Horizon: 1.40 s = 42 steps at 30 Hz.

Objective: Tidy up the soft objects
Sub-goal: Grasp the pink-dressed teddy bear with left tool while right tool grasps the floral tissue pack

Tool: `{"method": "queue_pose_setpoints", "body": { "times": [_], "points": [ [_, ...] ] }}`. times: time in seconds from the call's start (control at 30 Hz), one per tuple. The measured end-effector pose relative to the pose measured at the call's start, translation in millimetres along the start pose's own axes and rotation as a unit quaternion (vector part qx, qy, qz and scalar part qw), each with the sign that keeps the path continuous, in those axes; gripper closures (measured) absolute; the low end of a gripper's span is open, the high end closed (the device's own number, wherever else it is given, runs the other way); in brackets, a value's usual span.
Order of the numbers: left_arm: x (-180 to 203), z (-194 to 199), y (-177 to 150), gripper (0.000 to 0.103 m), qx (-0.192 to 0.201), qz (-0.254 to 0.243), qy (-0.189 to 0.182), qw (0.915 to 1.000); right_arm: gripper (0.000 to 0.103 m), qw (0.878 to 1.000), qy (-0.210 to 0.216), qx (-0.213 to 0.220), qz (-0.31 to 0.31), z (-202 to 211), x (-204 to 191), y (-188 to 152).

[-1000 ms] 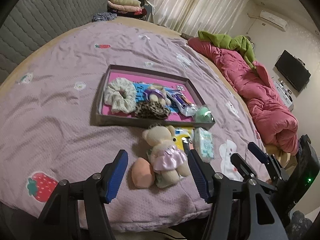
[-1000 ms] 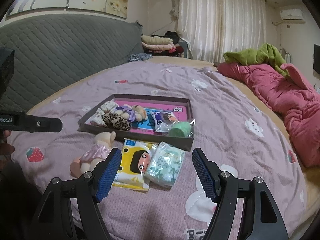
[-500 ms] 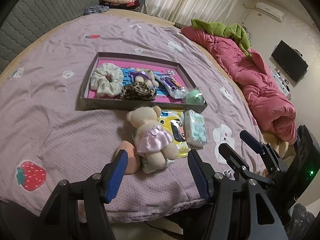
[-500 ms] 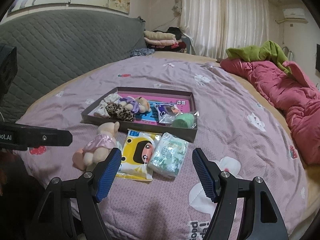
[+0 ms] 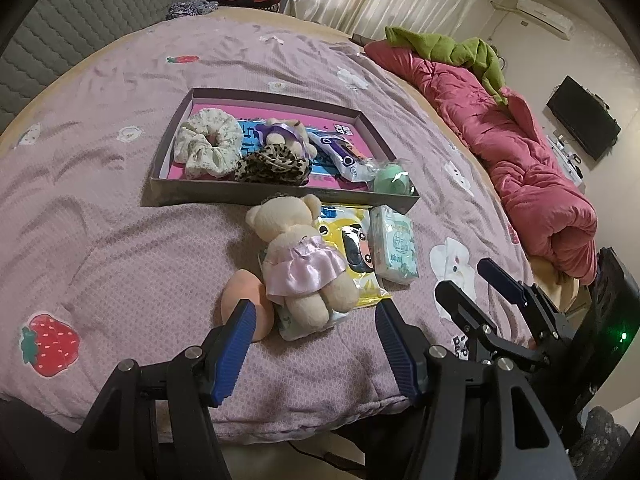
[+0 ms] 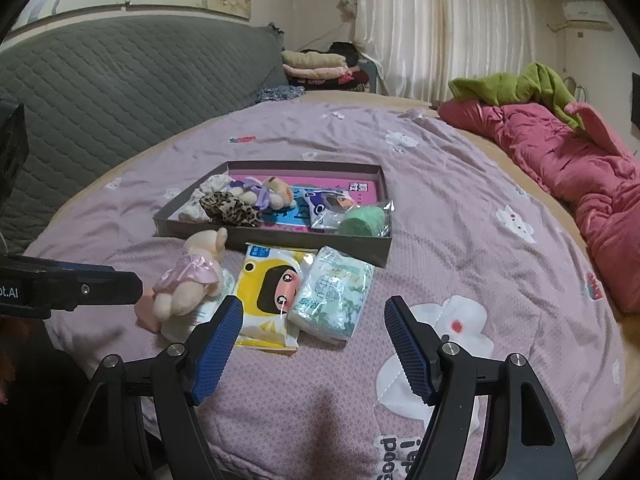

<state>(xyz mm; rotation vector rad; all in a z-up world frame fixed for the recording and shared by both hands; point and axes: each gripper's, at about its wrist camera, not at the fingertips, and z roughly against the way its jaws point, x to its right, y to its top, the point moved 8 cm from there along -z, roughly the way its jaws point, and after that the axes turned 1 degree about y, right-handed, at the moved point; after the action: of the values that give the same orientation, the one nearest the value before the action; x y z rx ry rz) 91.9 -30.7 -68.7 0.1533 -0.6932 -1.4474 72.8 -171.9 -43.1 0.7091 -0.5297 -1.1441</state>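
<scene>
Lower and closer now, the left tongs (image 5: 312, 322) hang open over the teddy bear (image 5: 306, 258) in its pink dress near the bed's (image 5: 120, 240) front edge, touching nothing. Beside the bear lie a peach sponge (image 5: 244, 300), a yellow tissue pack (image 6: 272, 292) and a green tissue pack (image 6: 332, 292). Behind them sits the shallow box (image 5: 280, 194) with scrunchies. Right tongs (image 6: 314, 322) gape empty too.
</scene>
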Motion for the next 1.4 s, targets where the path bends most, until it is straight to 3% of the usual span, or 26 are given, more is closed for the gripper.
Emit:
{"method": "queue_pose_setpoints", "body": {
  "times": [0.63,1.4],
  "points": [
    [6,-31,11,0.041,-0.014,0.016,-0.002,0.9998,0.028,1.0,0.005,-0.015,-0.02,-22,9,-6],
    [-3,-63,22,0.041,-0.028,0.024,0.032,0.9988,0.028,0.996,0.006,-0.061,-0.062,-84,23,-14]
  ]
}}
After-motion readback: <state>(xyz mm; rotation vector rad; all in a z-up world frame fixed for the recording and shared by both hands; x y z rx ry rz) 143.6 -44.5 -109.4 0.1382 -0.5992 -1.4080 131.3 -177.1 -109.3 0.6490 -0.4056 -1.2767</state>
